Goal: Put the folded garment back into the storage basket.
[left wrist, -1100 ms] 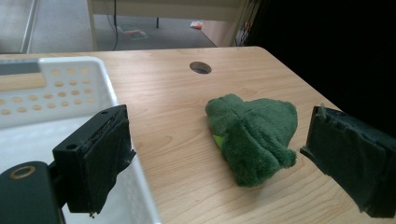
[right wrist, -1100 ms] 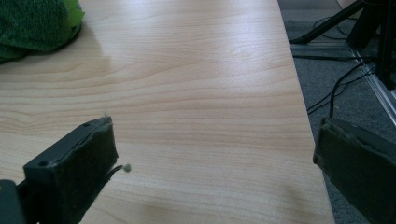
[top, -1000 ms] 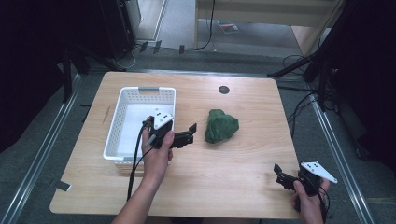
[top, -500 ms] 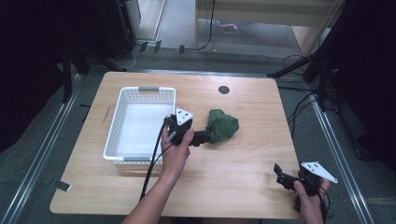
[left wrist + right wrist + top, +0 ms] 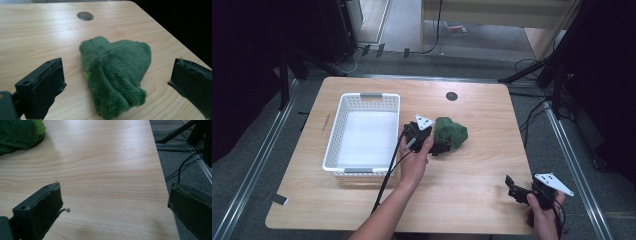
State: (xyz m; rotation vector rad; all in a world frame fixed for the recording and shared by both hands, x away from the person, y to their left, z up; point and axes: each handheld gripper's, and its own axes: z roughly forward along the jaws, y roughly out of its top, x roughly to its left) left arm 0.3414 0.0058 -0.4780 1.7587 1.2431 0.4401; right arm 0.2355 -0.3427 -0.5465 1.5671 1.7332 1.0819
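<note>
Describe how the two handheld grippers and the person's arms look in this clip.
Both the left gripper and right gripper are black, each with two blocky jaws lined with dark pads and a pale grey three-cornered plate on top. A black cable trails from the left one. The forearms are bare, no sleeves visible.

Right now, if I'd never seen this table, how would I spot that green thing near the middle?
Start at the white basket on the wooden table's left half. Just to its right, past the left gripper, lies a green plush lump. It's the only soft, furry, dark green thing there.
</note>
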